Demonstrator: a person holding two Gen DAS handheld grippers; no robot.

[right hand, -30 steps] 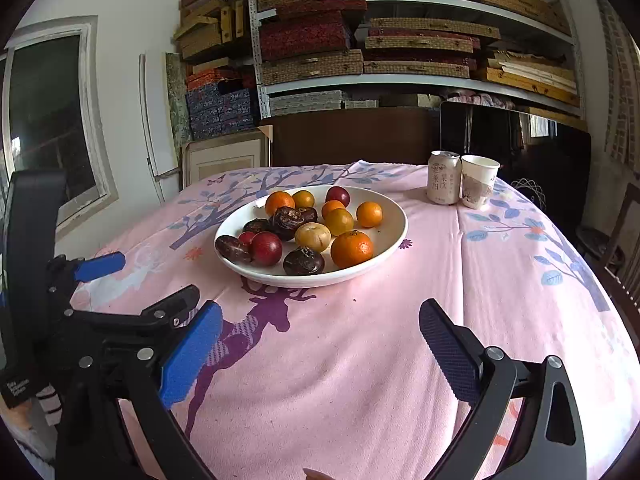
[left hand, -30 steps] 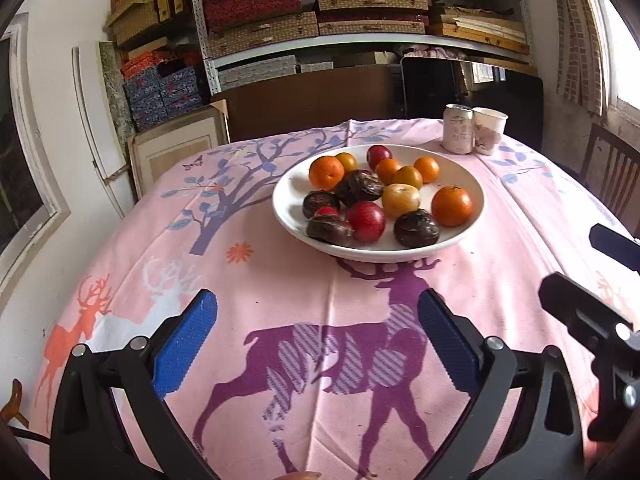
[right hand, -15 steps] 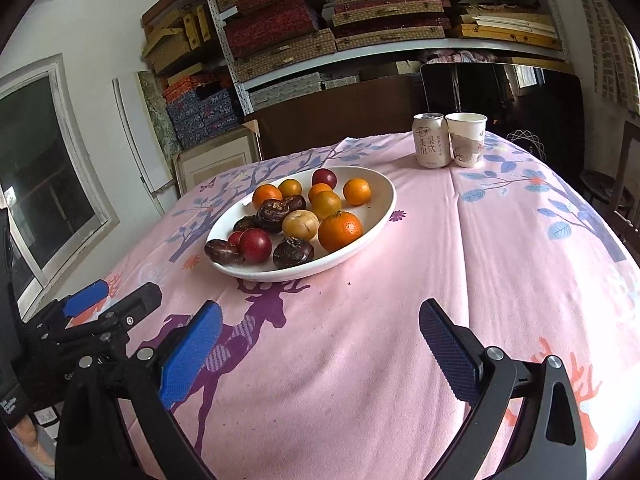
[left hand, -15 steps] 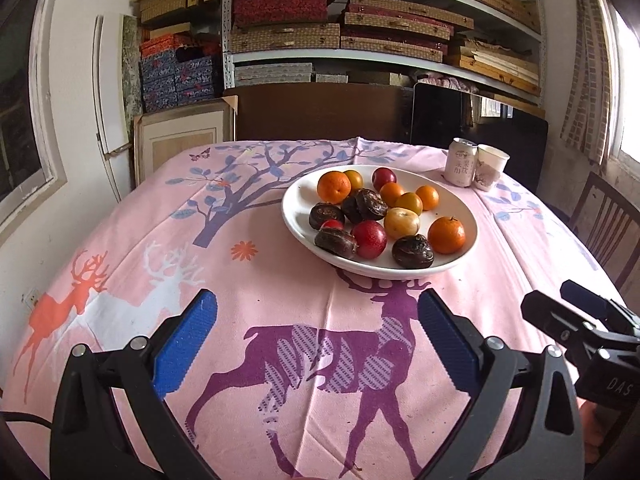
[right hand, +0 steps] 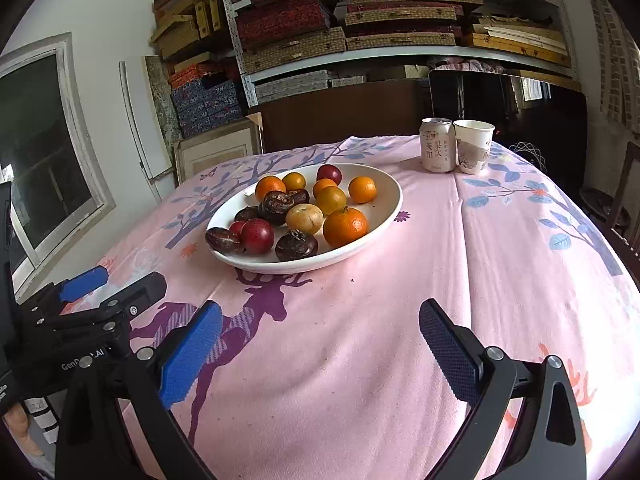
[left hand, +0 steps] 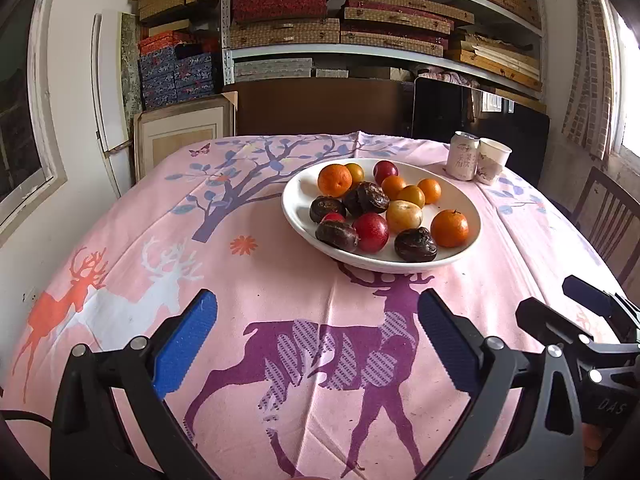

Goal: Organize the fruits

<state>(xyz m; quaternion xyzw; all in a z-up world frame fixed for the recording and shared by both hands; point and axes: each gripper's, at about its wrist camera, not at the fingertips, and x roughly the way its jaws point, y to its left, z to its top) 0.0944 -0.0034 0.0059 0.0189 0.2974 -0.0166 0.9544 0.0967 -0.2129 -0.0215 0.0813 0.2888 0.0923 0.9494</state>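
Between your left gripper (left hand: 316, 344) fingers lies only pink tablecloth (left hand: 132, 220) with the purple deer print (left hand: 332, 356); its blue pads (left hand: 185, 344) are spread wide and pinch nothing. Your right gripper (right hand: 320, 352) is likewise spread wide over bare cloth, with nothing between its pads. Seen from the left wrist, the right gripper sits low at four o'clock; seen from the right wrist, the left gripper sits at eight o'clock. Both hang above the near part of the table, apart from each other.

Ahead of you, at about twelve o'clock from the left gripper and eleven o'clock from the right, sits the white bowl (left hand: 296, 216) holding all the fruit, well apart from both grippers. At its near rim lie a dark wrinkled fruit (left hand: 415, 244), a red plum (left hand: 372, 232) and another dark fruit (left hand: 337, 235). A large mandarin (left hand: 449, 228) rests at the near right, a pale yellow fruit (left hand: 404, 216) in the middle. Further back are more small oranges (left hand: 429, 191), a second big mandarin (left hand: 335, 180) and a second red plum (left hand: 385, 169).

Beyond the bowl, at one o'clock, a drink can (right hand: 437, 150) stands upright, touching or just beside a paper cup (right hand: 473, 146). Behind the table, shelves (right hand: 400, 52) carry stacked woven boxes.
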